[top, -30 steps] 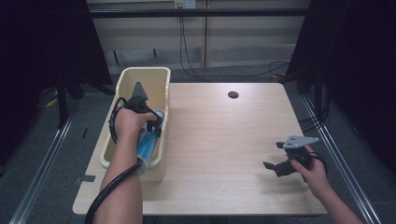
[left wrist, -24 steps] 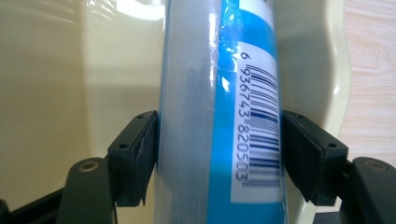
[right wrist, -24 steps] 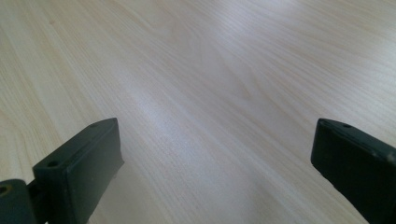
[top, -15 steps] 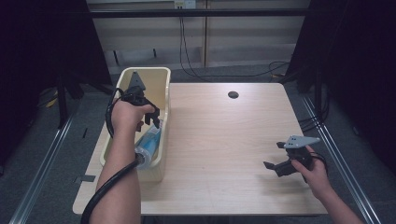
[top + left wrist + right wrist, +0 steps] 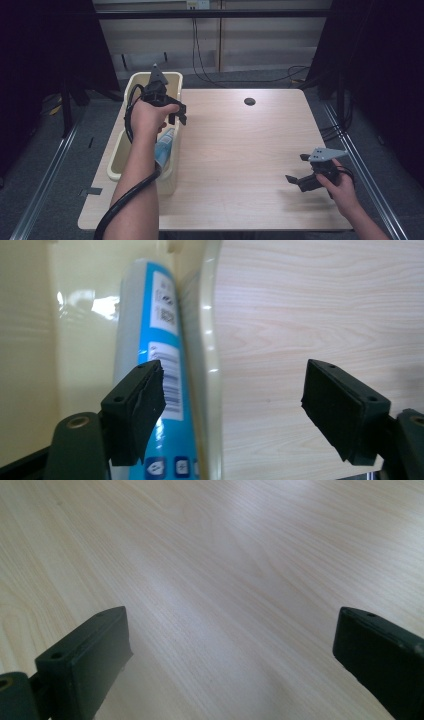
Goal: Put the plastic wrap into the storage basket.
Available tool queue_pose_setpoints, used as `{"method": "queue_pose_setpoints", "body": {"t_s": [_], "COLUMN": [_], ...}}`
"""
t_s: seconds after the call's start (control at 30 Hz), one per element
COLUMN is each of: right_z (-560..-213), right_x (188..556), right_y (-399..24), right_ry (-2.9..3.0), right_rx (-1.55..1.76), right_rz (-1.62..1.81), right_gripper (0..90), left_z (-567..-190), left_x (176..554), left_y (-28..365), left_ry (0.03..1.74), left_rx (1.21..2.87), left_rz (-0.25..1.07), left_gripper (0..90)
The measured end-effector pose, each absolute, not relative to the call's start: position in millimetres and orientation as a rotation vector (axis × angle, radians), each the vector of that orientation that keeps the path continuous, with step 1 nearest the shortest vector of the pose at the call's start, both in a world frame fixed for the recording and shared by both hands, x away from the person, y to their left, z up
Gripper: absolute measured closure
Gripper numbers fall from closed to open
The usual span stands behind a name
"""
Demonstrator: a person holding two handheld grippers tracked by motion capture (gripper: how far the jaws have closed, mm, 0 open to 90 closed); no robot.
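Two handheld grippers, both with jaws spread and empty: the left gripper (image 5: 172, 111) hovers over the cream bin's (image 5: 119, 159) rim, above the blue tube (image 5: 150, 355) lying inside, apparently just released; the right gripper (image 5: 306, 176) idles on the table (image 5: 240, 150), likely awaiting whatever item comes next

A pale wood-grain tabletop (image 5: 240, 150) with a dark round hole (image 5: 249, 101) near its far edge carries a cream bin (image 5: 120, 165) along its left side, its long rim running front to back, the rest of the surface bare.
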State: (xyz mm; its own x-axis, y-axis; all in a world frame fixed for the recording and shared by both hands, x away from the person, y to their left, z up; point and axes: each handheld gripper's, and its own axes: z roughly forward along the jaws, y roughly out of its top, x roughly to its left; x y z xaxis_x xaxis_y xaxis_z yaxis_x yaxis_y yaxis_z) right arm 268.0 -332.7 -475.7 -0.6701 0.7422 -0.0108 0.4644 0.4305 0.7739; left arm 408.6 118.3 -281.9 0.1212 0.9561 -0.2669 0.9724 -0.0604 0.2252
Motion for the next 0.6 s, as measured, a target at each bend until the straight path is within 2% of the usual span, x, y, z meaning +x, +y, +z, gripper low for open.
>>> {"method": "queue_pose_setpoints", "body": {"t_s": [0.6], "right_z": [-474.5], "right_x": [267.3], "right_y": [-339.1], "right_ry": [2.319], "right_rx": [1.059], "right_rz": [1.104], "right_gripper": [1.8], "left_z": [-279.9], "left_x": [411.9], "left_y": [74.0], "left_ry": [1.688], "left_rx": [2.099], "left_rz": [-0.044], "left_gripper": [15.9]}}
